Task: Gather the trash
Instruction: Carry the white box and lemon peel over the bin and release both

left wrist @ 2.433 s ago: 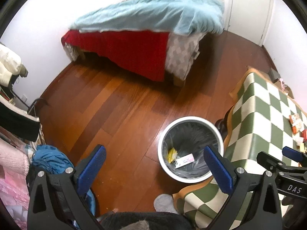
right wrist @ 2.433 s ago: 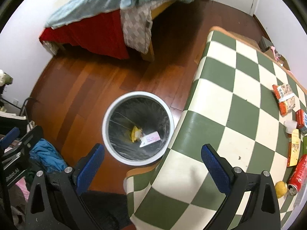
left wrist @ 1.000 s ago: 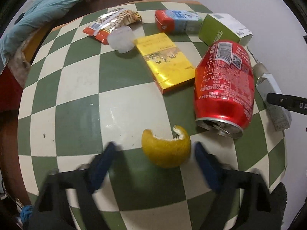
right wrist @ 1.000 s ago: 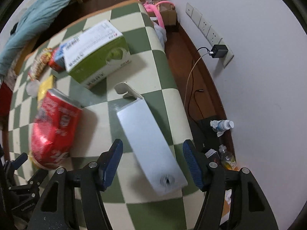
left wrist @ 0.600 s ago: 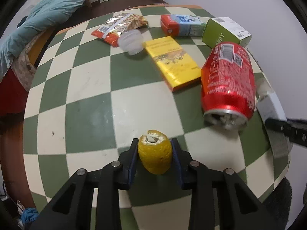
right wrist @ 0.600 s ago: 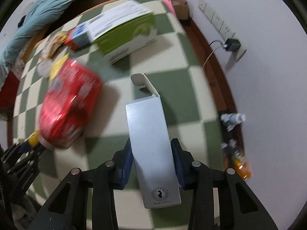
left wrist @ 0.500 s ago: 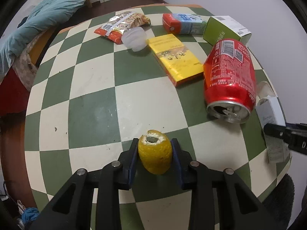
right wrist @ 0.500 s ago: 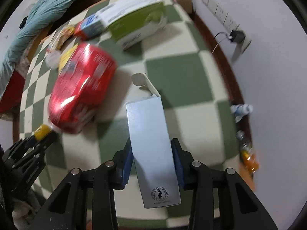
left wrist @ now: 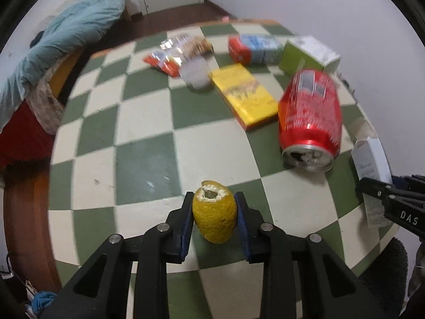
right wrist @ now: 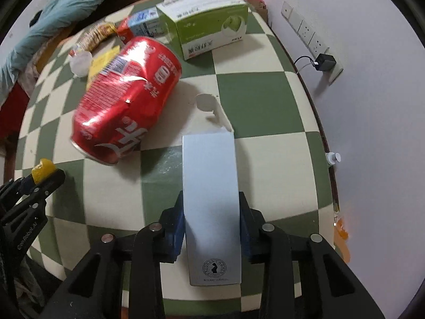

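**A:** Left wrist view: what is shown?

**B:** The left gripper [left wrist: 214, 214] is seen closed on a hollowed yellow citrus peel [left wrist: 214, 215], which is pinched between both blue pads; it is held above the green-and-cream checked tablecloth [left wrist: 143, 159]; whether the peel is quite clear of the cloth cannot be told. Left on the table are a dented red can [left wrist: 309, 117] lying on its side, a yellow packet [left wrist: 245, 98], a small clear cup [left wrist: 195, 75], a snack wrapper [left wrist: 178, 54], a red-and-blue carton [left wrist: 255, 49] and a green box [left wrist: 309, 53]; at the right edge the right gripper [left wrist: 393, 202] is glimpsed with a white carton [left wrist: 372, 170].

**A:** Right wrist view?

**B:** The right gripper [right wrist: 211, 228] is seen closed on the flat white carton [right wrist: 211, 199], gripped by its long sides, its torn flap pointing away; the red can [right wrist: 127, 101] lies just beside it; the green box [right wrist: 204, 18] stands further back; the left gripper [right wrist: 32, 183] is seen at the left edge with the peel [right wrist: 42, 166].

**A:** How far is the task judged to be?

**B:** Two pieces are held but not yet binned; no bin is in view; at least six items are left on the table; the task is judged to be far from complete.
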{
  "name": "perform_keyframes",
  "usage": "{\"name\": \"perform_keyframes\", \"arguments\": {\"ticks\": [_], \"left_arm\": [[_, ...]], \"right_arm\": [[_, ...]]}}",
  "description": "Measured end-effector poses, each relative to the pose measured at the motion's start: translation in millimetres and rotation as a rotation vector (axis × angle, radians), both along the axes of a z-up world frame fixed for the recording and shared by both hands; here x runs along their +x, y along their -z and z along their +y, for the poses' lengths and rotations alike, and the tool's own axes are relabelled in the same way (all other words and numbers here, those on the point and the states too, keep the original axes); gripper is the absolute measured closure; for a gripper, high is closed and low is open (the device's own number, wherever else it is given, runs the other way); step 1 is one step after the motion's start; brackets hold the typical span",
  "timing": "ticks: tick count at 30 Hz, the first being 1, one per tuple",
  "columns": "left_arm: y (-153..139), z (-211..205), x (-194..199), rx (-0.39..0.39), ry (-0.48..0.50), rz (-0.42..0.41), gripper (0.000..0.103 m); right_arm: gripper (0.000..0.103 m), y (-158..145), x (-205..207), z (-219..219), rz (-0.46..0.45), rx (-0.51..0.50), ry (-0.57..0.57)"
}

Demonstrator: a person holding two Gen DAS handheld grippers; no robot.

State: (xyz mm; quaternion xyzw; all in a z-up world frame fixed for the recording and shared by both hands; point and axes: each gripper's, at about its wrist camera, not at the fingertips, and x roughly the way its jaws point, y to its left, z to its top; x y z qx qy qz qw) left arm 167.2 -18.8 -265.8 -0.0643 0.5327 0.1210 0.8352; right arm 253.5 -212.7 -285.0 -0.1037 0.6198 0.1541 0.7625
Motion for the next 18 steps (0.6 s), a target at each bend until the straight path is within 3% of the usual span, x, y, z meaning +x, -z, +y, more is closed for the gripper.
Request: {"name": "perform_keyframes", "arguments": {"ticks": [10,18], "left_arm": [[-95.9,64.9,-44.0,0.038,-0.095,-0.166,0.077],[-151.5,162.5,-103.3,0.013,-0.247,-0.244,0.077]], "right_arm": [[0.067,-79.0,-29.1,22.1,-0.088,0.175,-0.032],[0.067,-146.2,-60.7,130.6,-0.091,0.394,-0.198]]}}
